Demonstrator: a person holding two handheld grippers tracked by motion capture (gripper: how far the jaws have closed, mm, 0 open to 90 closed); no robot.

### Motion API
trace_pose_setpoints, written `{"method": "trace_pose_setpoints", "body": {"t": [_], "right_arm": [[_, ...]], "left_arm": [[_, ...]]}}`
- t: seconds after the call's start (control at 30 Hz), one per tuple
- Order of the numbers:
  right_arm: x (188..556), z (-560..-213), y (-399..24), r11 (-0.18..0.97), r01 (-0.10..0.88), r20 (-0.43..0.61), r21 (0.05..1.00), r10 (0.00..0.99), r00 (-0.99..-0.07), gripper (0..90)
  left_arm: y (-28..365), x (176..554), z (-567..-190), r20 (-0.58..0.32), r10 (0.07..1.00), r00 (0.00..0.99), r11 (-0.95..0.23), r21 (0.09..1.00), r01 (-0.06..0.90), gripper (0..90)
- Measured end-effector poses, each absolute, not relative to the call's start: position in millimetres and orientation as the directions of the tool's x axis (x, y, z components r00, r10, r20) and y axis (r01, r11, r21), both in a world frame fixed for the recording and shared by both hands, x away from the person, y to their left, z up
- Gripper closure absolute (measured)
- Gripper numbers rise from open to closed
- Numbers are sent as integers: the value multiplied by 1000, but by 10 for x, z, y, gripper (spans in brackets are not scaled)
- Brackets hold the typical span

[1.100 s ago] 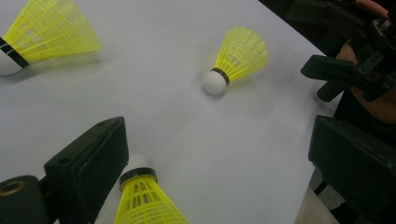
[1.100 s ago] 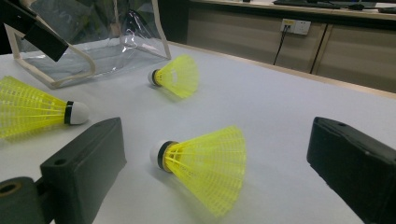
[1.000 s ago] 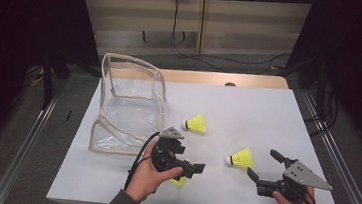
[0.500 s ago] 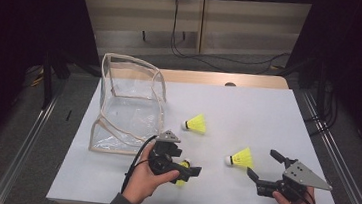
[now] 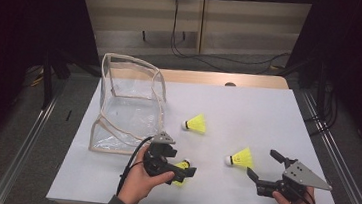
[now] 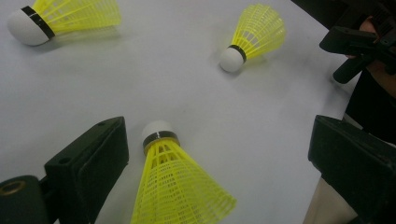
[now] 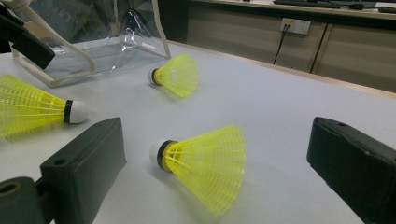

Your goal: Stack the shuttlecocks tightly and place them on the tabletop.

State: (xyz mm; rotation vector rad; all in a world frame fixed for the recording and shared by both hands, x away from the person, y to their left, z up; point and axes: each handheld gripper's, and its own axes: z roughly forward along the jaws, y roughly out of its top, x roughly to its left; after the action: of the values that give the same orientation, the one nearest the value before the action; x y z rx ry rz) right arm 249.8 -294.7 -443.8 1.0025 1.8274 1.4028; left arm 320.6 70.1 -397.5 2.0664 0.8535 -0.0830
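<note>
At the tabletop's [image 5: 268, 110] left stands a clear pouch [image 5: 128, 102], and beside it the left hand-held gripper [image 5: 175, 171] has come down since a second ago, its jaws apart around the nearest shuttlecock [image 6: 175, 186] (probably about to pinch it). Farther right lie the middle shuttlecock [image 5: 194, 123] and the right shuttlecock [image 5: 239, 158], just ahead of the unmoved right hand-held gripper [image 5: 263, 170], jaws spread and empty.

Bare worktop [image 5: 263, 115] lies open at the far right. Three shuttlecocks [image 5: 196, 124] dot the middle and near side; the clear bag [image 5: 128, 104] blocks the left.
</note>
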Motion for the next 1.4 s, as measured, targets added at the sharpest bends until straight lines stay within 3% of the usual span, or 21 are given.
{"method": "trace_pose_setpoints", "body": {"t": [1.4], "right_arm": [[2502,-4435,-2936,149,197,-23,969,850,-527,36]], "left_arm": [[1154,3117,-4096,-326,523,787,-377,740,557,49]]}}
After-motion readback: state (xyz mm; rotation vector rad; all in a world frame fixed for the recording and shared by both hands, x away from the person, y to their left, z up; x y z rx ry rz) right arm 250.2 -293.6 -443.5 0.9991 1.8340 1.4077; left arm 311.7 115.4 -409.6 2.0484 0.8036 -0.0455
